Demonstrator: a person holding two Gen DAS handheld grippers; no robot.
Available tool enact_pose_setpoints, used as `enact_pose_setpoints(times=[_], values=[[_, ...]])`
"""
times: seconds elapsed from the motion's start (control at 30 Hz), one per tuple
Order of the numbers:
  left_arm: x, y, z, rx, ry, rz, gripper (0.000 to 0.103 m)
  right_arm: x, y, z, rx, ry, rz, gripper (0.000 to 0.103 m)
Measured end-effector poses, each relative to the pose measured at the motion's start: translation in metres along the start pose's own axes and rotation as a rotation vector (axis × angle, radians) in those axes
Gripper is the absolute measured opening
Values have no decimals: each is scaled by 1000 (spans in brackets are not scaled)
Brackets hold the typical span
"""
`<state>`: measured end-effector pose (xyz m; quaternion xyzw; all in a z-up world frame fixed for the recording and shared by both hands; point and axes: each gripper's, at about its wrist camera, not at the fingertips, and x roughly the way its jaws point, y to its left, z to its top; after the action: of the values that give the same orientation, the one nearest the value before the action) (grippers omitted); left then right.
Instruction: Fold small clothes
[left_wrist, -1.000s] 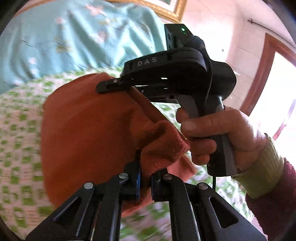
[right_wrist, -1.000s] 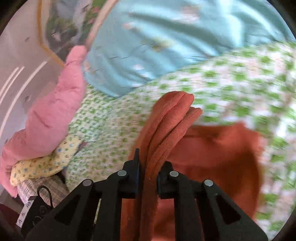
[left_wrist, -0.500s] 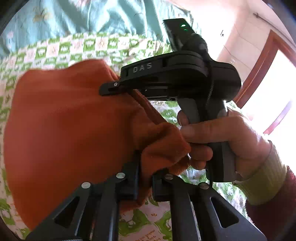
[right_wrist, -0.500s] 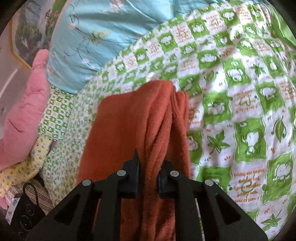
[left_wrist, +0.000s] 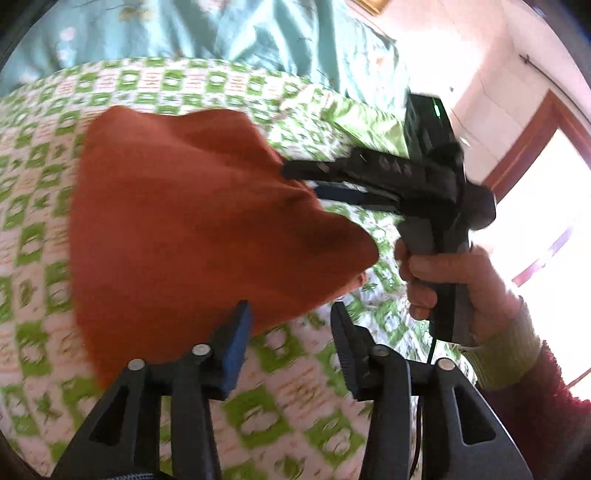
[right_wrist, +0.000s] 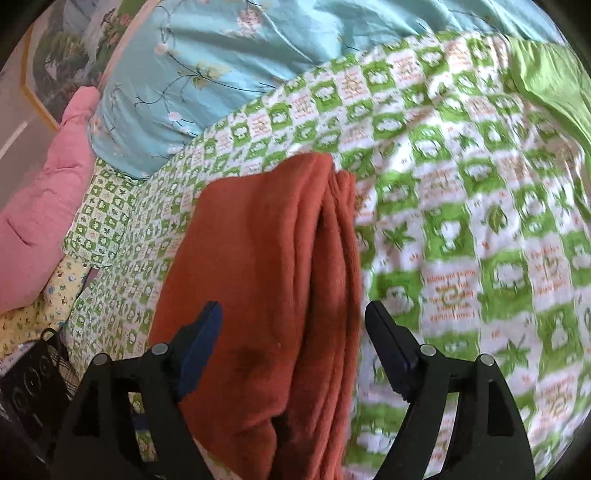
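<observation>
A rust-orange garment (left_wrist: 192, 229) lies folded in layers on a green-and-white checked bedspread (left_wrist: 288, 413). It also shows in the right wrist view (right_wrist: 266, 288). My left gripper (left_wrist: 291, 339) is open and empty, its fingers just off the garment's near edge. My right gripper (right_wrist: 295, 350) is open, its fingers standing either side of the garment's folded edge without gripping it. In the left wrist view the right gripper (left_wrist: 306, 181) is at the garment's right edge, held by a hand (left_wrist: 454, 284).
A light blue flowered quilt (right_wrist: 229, 62) lies at the head of the bed. A pink padded item (right_wrist: 40, 206) and a yellow patterned cloth (right_wrist: 33, 295) lie at the left. A black device (right_wrist: 26, 384) sits low left. A bright window (left_wrist: 543, 243) is at the right.
Both grippers have opened and let go of the orange garment. It has dropped onto the bedspread, and both grippers have drawn back a little from it.
</observation>
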<state>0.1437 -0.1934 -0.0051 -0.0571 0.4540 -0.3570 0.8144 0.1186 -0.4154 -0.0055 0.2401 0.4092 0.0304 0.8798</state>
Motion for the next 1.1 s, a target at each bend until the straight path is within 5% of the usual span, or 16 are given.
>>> enact_pose_setpoints(times=[0.2, 0.3, 0.73, 0.8, 0.87, 0.93, 1.1], values=[[-30, 53, 6, -110, -49, 75, 62, 6, -10, -11, 43, 32, 11, 80], [-34, 84, 13, -201, -34, 37, 62, 12, -12, -12, 64, 46, 33, 80], [27, 150, 40, -343, 53, -7, 78, 31, -12, -12, 90, 74, 78, 80], [34, 147, 50, -302, 43, -9, 70, 34, -7, -12, 68, 78, 64, 78], [43, 146, 56, -272, 63, 4, 41, 40, -3, -13, 62, 91, 90, 46], [40, 142, 58, -252, 67, 4, 30, 42, 4, -15, 67, 92, 99, 39], [-23, 123, 41, -201, -21, 15, 25, 26, 39, -24, 3, 43, 145, 32]])
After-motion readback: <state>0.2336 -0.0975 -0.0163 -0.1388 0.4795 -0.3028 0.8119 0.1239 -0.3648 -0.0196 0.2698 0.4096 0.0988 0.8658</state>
